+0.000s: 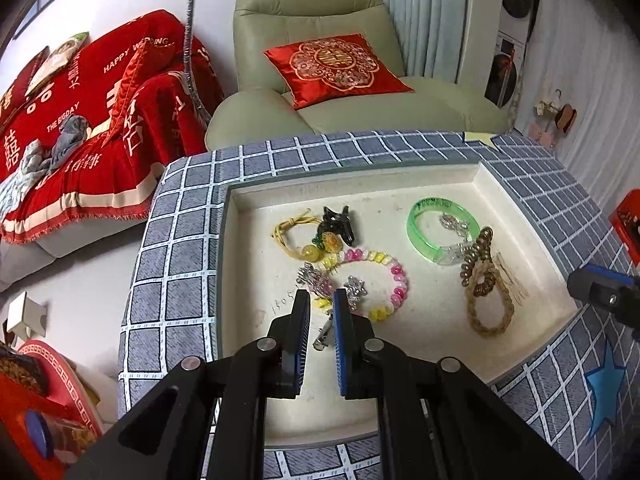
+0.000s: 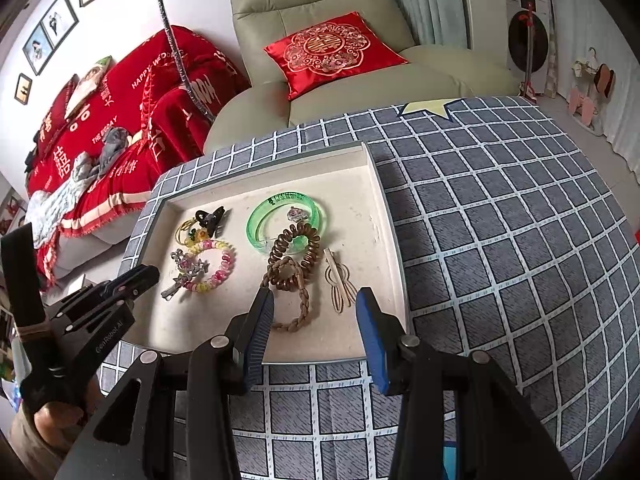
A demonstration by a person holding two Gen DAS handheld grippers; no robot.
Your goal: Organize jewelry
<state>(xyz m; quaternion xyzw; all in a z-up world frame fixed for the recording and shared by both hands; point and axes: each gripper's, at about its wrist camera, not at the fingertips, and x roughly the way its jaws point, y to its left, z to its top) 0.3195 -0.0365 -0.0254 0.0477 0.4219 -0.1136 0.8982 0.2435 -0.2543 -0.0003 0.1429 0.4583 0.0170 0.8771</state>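
Note:
A white tray [image 1: 400, 360] [image 2: 380, 200] holds loose jewelry. At its left lie a pink and yellow bead bracelet [image 1: 400, 284] [image 2: 226, 266], a silver flower hair clip [image 1: 316, 280] [image 2: 186, 270], a black claw clip [image 1: 340, 224] and a yellow cord bracelet [image 1: 288, 232]. To the right are a green bangle [image 1: 416, 232] [image 2: 256, 224], a brown coil tie [image 2: 296, 246], a braided bracelet [image 2: 302, 308] and a wooden hairpin [image 2: 340, 284]. My left gripper [image 1: 322, 294] [image 2: 150, 272] hovers shut over the silver clip, gripping nothing. My right gripper [image 2: 315, 294] stands open above the braided bracelet, empty.
The tray rests on a table under a grey checked cloth [image 2: 500, 240] with a blue star patch [image 1: 604, 384]. Behind stand a green armchair [image 1: 312, 12] with a red cushion and a red-covered sofa [image 1: 100, 120]. A hand [image 2: 52, 416] holds the left gripper.

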